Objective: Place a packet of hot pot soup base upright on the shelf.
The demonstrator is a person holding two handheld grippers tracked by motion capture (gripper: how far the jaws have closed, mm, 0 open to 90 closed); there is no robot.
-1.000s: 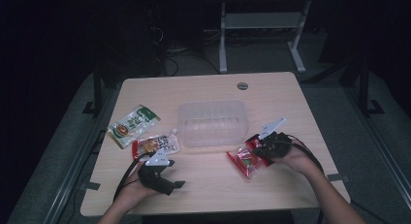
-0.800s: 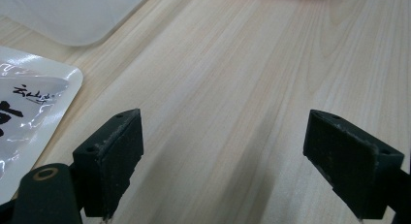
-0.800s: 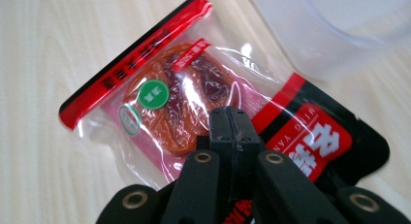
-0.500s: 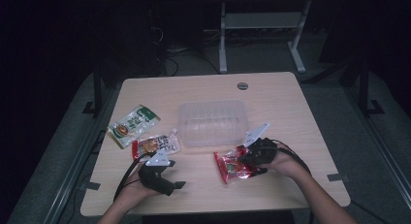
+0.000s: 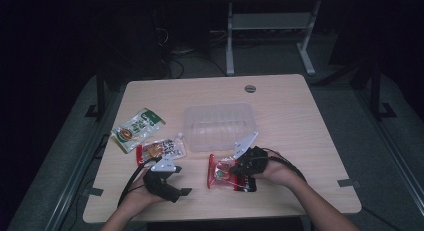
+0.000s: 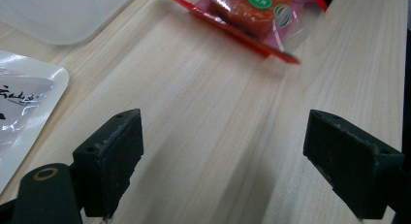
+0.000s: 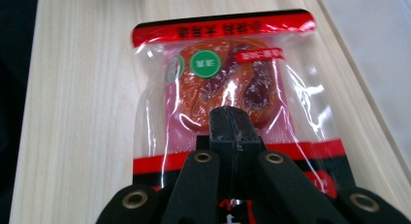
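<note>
Red snack packet (image 6: 252, 15) was cut off at top edge of left gripper view; white pouch (image 6: 24, 107) cropped at left edge.

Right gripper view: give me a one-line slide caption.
Right gripper shut on a red-edged snack packet above the wooden table.

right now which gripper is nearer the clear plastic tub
Right. The right gripper, shut on the red packet, sits just below the clear plastic tub; the left gripper rests farther off, down-left.

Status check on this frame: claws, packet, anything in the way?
Right claw shut on red packet. Left claw open, nothing between. Clear tub just beyond, path unobstructed.
</note>
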